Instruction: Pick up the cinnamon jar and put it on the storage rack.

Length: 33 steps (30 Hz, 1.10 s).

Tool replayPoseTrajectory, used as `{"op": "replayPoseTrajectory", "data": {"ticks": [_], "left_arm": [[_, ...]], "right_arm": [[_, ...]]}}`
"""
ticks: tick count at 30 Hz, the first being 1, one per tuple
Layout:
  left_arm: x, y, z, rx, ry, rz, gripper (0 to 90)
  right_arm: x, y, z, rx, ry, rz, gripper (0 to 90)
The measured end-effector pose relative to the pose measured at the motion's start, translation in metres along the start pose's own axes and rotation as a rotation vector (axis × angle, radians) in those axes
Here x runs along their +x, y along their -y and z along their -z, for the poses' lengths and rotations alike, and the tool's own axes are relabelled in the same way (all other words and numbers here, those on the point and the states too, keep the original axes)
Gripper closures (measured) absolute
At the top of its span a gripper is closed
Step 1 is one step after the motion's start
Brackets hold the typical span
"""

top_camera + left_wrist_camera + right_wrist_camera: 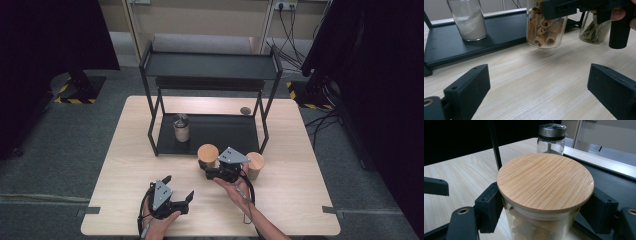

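A glass jar of cinnamon sticks (pixel 207 151) with a round wooden lid (pixel 545 180) stands just in front of the black rack (pixel 210 65). My right gripper (pixel 207 165) is shut on it, one jaw on each side right under the lid. In the left gripper view the cinnamon jar (pixel 546 32) seems a little off the table, with a shadow beneath. My left gripper (pixel 180 186) hovers open near the table's front edge, nothing between its jaws (pixel 539 87).
A second wooden-lidded jar (pixel 255 162) holding green leaves (pixel 594 32) stands right of the held one. A metal-lidded jar of white powder (pixel 181 127) sits on the rack's lower shelf (pixel 499 32). A small dark object (pixel 245 110) lies behind the rack.
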State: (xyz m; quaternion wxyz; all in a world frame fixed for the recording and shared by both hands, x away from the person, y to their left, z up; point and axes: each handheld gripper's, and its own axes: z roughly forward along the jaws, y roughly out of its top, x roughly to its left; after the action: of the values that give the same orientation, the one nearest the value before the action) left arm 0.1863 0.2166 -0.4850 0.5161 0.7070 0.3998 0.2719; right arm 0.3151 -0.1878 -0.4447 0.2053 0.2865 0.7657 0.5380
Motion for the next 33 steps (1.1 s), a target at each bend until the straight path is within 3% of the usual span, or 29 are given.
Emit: {"op": "replayPoseTrajectory", "data": {"ticks": [33], "left_arm": [[0.000, 0.000, 0.000, -0.002, 0.000, -0.004, 4.1]], "right_arm": [[-0.005, -0.021, -0.023, 0.009, 0.050, -0.013, 25.8]]}}
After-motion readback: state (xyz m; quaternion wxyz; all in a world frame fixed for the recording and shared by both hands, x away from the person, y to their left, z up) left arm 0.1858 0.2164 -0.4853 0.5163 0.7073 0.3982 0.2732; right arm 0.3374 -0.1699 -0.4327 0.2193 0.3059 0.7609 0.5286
